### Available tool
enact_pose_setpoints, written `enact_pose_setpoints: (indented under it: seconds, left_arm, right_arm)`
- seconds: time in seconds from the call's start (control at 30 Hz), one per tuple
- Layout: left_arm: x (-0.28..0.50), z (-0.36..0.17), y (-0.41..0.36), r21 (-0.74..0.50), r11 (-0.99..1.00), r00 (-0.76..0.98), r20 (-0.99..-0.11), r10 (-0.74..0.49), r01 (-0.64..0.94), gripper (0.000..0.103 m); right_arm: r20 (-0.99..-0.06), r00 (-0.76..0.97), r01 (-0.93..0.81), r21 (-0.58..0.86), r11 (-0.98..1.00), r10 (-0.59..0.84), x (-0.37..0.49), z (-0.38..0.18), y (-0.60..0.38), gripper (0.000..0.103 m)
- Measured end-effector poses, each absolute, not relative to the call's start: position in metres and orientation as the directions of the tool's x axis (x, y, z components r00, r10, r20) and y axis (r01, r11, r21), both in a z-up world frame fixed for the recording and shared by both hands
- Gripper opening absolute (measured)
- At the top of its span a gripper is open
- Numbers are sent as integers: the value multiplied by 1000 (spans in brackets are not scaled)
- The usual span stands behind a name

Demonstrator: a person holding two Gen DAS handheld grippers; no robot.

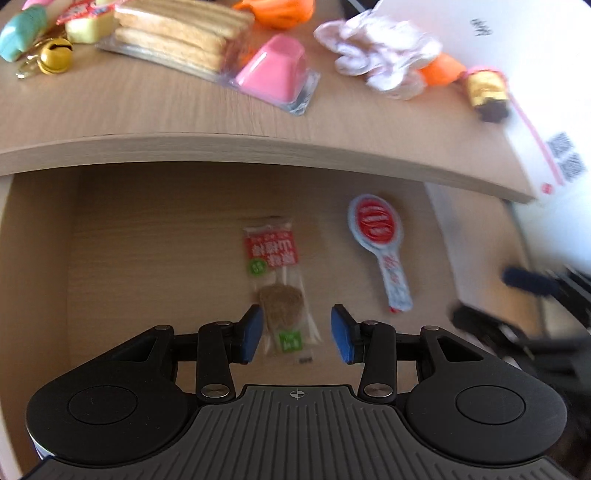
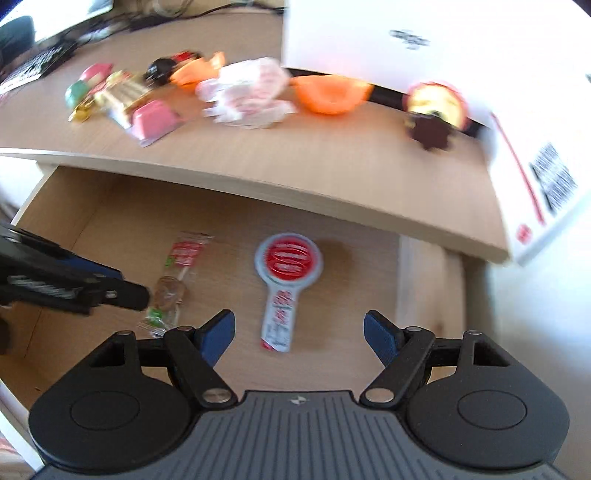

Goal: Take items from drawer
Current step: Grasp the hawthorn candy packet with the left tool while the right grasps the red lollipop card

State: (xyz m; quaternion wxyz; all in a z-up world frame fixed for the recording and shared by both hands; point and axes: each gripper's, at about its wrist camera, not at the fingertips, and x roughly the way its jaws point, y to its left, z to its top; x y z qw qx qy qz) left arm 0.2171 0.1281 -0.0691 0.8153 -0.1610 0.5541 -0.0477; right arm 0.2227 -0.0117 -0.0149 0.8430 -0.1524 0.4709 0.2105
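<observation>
An open wooden drawer (image 1: 147, 240) (image 2: 110, 206) holds two items. A clear snack packet with a red label (image 1: 279, 280) (image 2: 173, 280) lies flat in the middle. To its right lies a spoon-shaped red and white packet (image 1: 380, 243) (image 2: 286, 280). My left gripper (image 1: 297, 334) hovers open over the lower end of the snack packet, one blue pad on each side. My right gripper (image 2: 299, 332) is open just above the handle end of the spoon-shaped packet. The left gripper (image 2: 92, 284) also shows from the side at the left of the right wrist view.
The desk top (image 1: 184, 110) (image 2: 295, 162) overhangs the drawer and carries a biscuit pack (image 1: 177, 33), a pink cup in plastic (image 1: 273, 70), a brass bell (image 1: 55, 55), a crumpled pale wrapper (image 1: 380, 51), orange bowls (image 2: 328, 92) and a white box (image 2: 443, 48).
</observation>
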Motion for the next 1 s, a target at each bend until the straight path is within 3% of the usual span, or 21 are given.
enact_pose_setpoints:
  seconds: [0.4, 0.63, 1.0]
  left_arm:
    - [229, -92, 109, -188, 977, 339, -930, -145, -96, 47]
    - [223, -93, 95, -115, 993, 369, -922, -116, 25, 44]
    - [203, -92, 132, -156, 988, 317, -938, -143, -16, 40]
  right_arm:
    - [-863, 460, -500, -57, 864, 209, 207, -20, -24, 78]
    - [-866, 450, -495, -39, 868, 217, 220, -29, -16, 78]
    - [-876, 432, -541, -64, 839, 212, 269, -63, 33, 78]
